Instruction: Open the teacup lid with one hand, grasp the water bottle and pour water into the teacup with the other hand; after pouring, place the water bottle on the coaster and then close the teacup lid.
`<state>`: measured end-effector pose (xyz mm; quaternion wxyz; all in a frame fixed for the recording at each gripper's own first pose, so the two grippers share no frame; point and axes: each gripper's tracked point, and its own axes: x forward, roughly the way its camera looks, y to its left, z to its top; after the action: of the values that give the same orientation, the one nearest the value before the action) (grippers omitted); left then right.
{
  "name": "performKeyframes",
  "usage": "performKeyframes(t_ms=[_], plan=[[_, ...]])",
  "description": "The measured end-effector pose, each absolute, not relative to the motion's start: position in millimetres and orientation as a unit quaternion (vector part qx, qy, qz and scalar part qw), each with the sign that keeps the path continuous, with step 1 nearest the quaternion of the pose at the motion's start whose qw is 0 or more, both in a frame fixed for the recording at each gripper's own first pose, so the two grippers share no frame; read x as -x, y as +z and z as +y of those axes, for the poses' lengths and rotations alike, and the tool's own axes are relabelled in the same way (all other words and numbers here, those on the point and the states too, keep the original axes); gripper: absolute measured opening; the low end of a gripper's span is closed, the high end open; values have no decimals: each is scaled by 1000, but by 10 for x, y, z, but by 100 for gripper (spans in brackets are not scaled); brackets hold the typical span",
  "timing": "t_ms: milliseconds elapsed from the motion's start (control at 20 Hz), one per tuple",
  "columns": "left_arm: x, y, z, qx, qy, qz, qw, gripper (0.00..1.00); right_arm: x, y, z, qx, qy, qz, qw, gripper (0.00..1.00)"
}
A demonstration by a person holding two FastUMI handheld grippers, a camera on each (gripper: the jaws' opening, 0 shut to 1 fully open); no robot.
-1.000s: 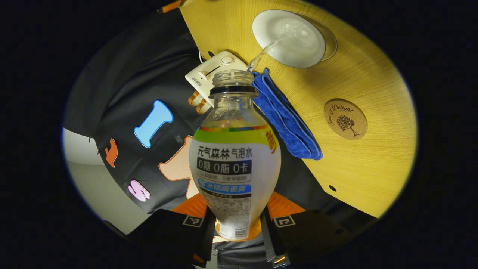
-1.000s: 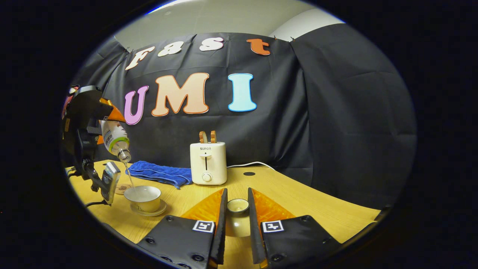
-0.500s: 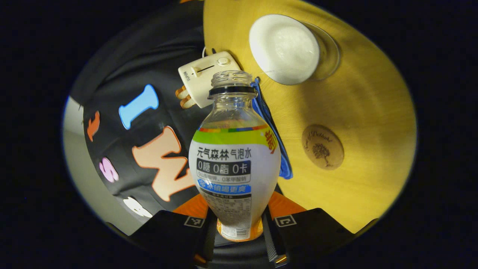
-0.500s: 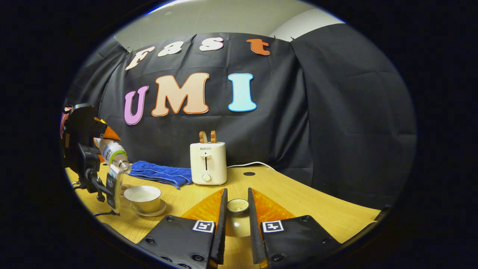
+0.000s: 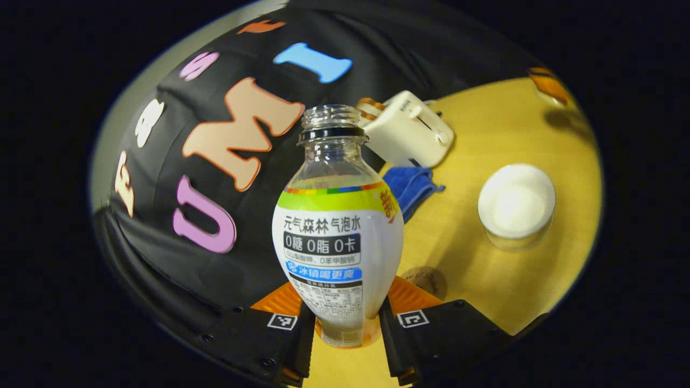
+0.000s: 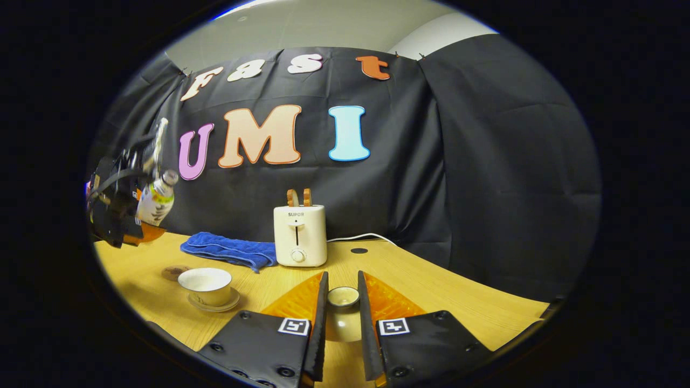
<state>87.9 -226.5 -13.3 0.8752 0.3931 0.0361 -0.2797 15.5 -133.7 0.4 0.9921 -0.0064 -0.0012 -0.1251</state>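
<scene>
My left gripper (image 5: 345,328) is shut on the uncapped water bottle (image 5: 338,237), which stands close to upright above the table. In the right gripper view the same bottle (image 6: 156,198) hangs high at the far left in the left gripper (image 6: 141,222). The open white teacup (image 6: 206,286) sits on its saucer, left of middle; from above it shows as a white round (image 5: 516,200). The cork coaster (image 5: 426,281) lies just ahead of my left fingers, partly behind the bottle, and shows as a small disc (image 6: 175,271) beyond the cup. My right gripper (image 6: 343,307) is shut on the teacup lid (image 6: 343,297).
A white toaster (image 6: 299,235) with bread slices stands at the back of the wooden table (image 6: 431,291). A folded blue cloth (image 6: 229,250) lies to its left. A white cord runs behind the toaster.
The bottle swung from a downward pouring tilt back to nearly upright and rose away from the cup; the stream stopped. The right gripper and lid stayed still.
</scene>
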Motion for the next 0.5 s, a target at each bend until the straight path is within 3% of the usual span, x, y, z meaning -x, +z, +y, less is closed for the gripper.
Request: performKeyframes(t_ms=[50,200,500], plan=[[-871,-68,-2296,-347,-284,34,893,48,-153,7,-1338,7,-126,-1,992,34],[-939,118,-2299,-239,-284,33,928,52,-154,5,-1341,7,-127,-1,992,32],[-988,19,-2355,-66,-297,38,952,52,-148,10,-1348,7,-129,-2,992,32]])
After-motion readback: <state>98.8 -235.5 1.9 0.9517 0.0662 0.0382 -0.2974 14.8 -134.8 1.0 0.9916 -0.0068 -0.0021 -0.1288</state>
